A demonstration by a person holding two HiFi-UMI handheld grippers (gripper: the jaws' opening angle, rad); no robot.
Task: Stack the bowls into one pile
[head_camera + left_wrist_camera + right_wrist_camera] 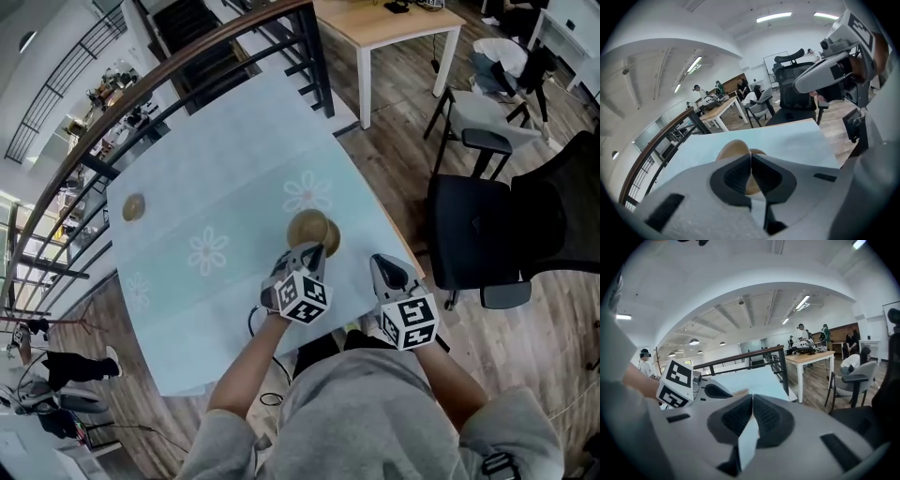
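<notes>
Two grippers, both with jaws pressed together and nothing between them. Left gripper (313,251) (751,155) points at the brown bowl pile (313,230) (733,148) near the middle of the pale blue flowered tablecloth (216,187); its tips sit right at the pile's near rim, and I can't tell whether they touch. Pile looks like two bowls, slightly offset. Right gripper (382,264) (752,397) is off to the right by the table edge, clear of the pile. One more single brown bowl (134,207) sits well apart at the cloth's far left side. Black office chair (497,234) stands right of the table.
</notes>
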